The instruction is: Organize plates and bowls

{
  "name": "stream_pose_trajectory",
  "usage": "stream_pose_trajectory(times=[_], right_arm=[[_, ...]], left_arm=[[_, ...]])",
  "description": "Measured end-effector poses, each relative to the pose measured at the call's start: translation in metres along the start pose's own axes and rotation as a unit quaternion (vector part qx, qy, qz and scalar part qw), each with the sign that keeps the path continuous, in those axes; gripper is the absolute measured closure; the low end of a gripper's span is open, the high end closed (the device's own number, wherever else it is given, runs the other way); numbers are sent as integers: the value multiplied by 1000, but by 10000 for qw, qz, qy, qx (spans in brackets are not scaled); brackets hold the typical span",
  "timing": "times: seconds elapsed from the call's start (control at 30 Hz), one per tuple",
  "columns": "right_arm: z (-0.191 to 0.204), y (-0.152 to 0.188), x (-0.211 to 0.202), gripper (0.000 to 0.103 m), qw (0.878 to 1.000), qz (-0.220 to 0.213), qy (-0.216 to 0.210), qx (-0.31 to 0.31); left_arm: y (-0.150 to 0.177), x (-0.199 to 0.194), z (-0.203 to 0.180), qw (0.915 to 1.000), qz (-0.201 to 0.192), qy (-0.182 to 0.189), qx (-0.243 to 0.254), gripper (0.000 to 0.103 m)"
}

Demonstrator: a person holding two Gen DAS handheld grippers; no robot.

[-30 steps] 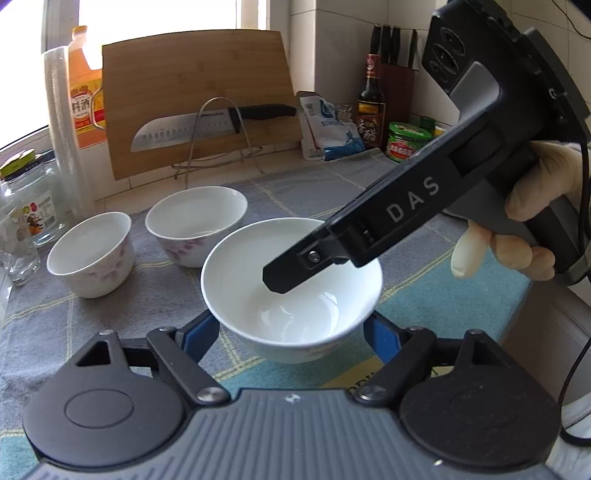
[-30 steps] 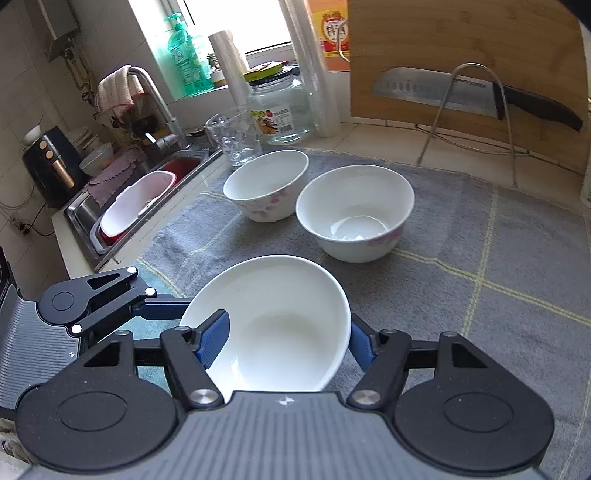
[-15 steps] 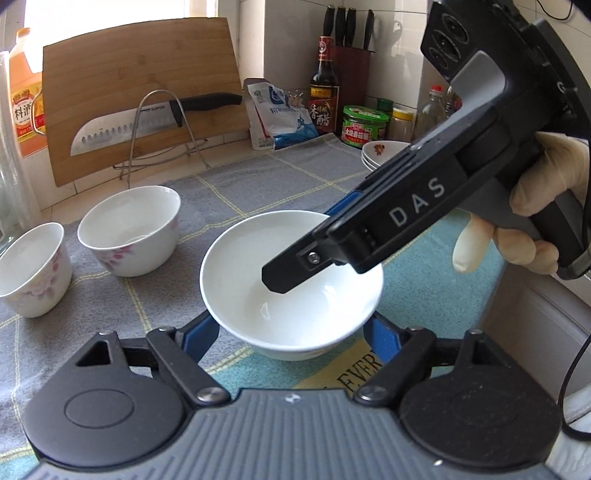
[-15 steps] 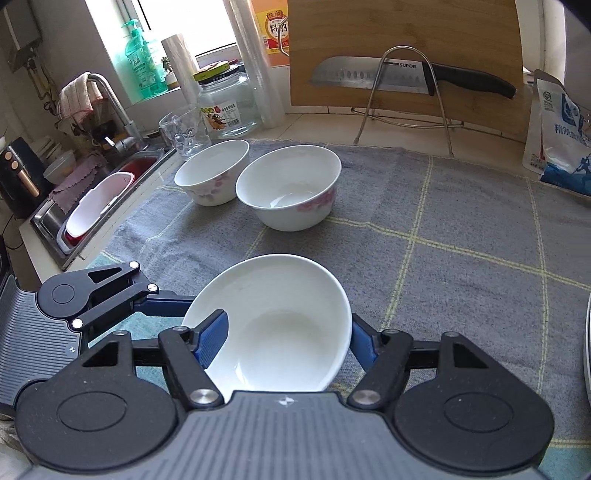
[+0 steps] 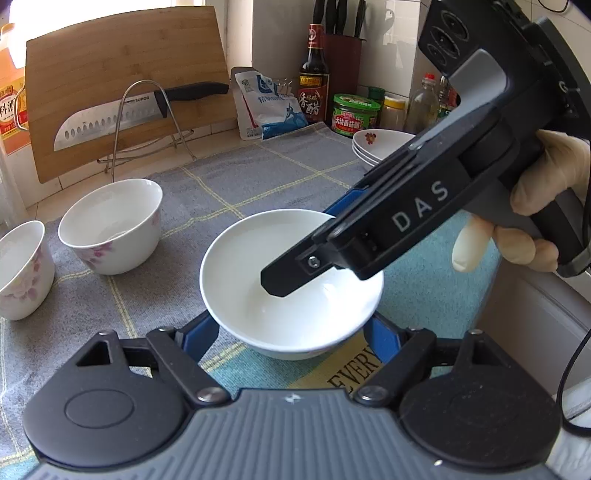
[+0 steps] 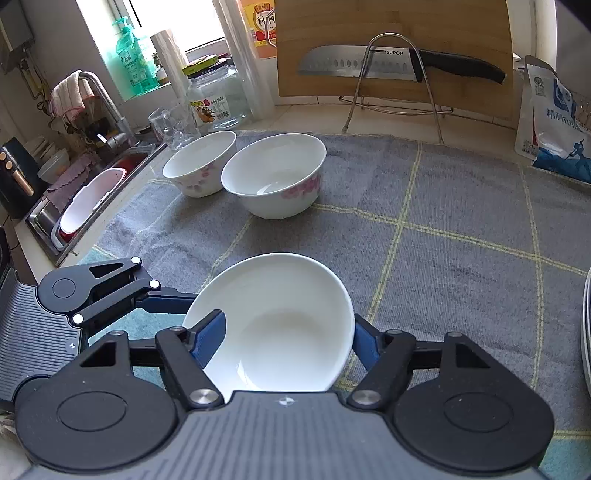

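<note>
Plain white bowl (image 5: 258, 266) low over the near edge of the grey checked cloth (image 6: 461, 221), caught between both tools. Hard to tell whether lifted clear or just resting.

Left gripper (image 5: 291, 336) spread wide across the bowl's body, 1 blue pad against each flank; looks clamped on it. Right gripper (image 6: 284, 339) astride the rim instead, 1 finger down inside the basin and 1 outside the wall, with a broad gap between them. Cannot tell whether actually pressing.

Glazed ceramic by the look of it: rigid, smooth, probably slick under the pads, and likely to chip or crack if knocked against another piece. Moderate weight, judging by the thick wall. Best taken either across the full body, low and below the flare, or by pinching the wall near the rim (the second grip likely to let the bowl swing).

Soft cloth underneath, so a forgiving place to set down. 2 flowered bowls, 1 larger (image 6: 273, 177) and 1 smaller (image 6: 199, 162), side by side further back on the left, probably the nesting target. Stack of plates (image 5: 380, 146) at the far right corner. Beyond the cloth, a knife (image 6: 354, 64) on a wire stand against a wooden board (image 6: 388, 22), jars and bottles along the tiled wall, sink (image 6: 92, 192) off to the left.
</note>
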State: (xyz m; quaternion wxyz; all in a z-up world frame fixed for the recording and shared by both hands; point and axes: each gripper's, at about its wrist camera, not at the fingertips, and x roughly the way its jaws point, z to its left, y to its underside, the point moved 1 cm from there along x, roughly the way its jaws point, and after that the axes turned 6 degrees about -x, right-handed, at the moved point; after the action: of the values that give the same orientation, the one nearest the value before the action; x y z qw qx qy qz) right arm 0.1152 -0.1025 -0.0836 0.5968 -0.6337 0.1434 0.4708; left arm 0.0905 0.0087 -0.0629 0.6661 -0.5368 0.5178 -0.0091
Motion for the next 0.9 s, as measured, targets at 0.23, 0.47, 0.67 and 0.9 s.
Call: stream_pose_trajectory(times=[0.23,0.47,0.67,0.9], right_arm=[[3,1,3,2,10000,-32,-74,-59],[9,-5,0,0,9996,-99,23,-262],[17,-16,-6,0,9977,-113,219,-634],[21,-41,-7,0,9936,-137,352,-1060]], left_arm=[[-1,-2,0,9998,-82,186,-23,5],[4,-12,3,9999,-74,141,-52,3],[6,-33,20,9994,-189,-95,-287,3],[-4,-44,55,9941,-557,-749,-550,2]])
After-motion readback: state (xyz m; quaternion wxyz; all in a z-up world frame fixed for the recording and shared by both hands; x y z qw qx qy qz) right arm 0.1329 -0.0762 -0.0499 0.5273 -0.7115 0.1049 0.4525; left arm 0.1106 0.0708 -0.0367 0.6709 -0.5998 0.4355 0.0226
